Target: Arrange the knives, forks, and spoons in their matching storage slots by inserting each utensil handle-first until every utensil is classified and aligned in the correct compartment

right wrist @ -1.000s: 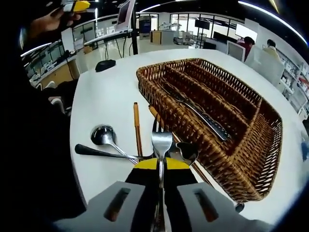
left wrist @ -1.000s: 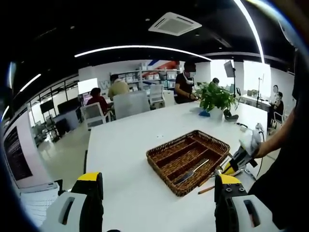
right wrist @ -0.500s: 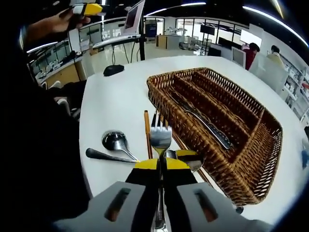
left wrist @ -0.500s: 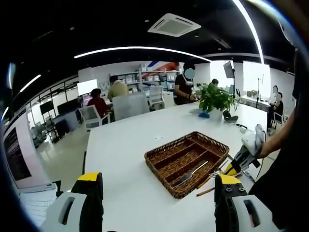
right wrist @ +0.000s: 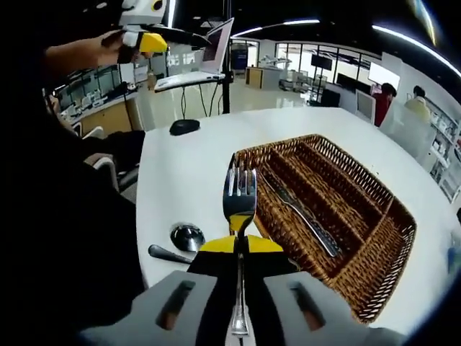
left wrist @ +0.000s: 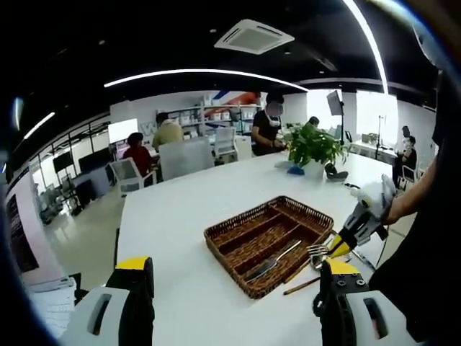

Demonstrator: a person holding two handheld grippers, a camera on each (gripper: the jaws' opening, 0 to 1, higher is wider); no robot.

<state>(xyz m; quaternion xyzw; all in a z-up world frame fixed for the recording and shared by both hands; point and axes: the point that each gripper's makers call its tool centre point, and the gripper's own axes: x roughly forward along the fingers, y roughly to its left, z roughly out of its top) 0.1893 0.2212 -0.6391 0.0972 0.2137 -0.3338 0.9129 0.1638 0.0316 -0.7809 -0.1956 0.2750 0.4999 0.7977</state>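
Note:
A brown wicker basket [right wrist: 400, 244] with long slots lies on the white table. A metal utensil [right wrist: 303, 218] rests in one slot. My right gripper [right wrist: 239, 249] is shut on a silver fork [right wrist: 240, 192], tines up and pointing away, raised above the table just left of the basket. A spoon [right wrist: 185, 236] lies on the table below. In the left gripper view the basket [left wrist: 238, 218] sits ahead, the fork-like utensil [left wrist: 271, 262] inside it. The right gripper [left wrist: 358, 229] holds the fork [left wrist: 317, 253] at the basket's near right corner. My left gripper [left wrist: 235, 290] is open, well above the table.
A wooden stick [left wrist: 302, 286] lies by the basket's near corner. A potted plant [left wrist: 312, 148] stands at the table's far end, with several seated people and chairs beyond. A black mouse [right wrist: 185, 127] and a laptop [right wrist: 199, 71] sit toward the other end.
My right gripper has risen with the fork, lifting it clear of the spoons and stick on the table. The left gripper view has shifted slightly; its jaws stay open.

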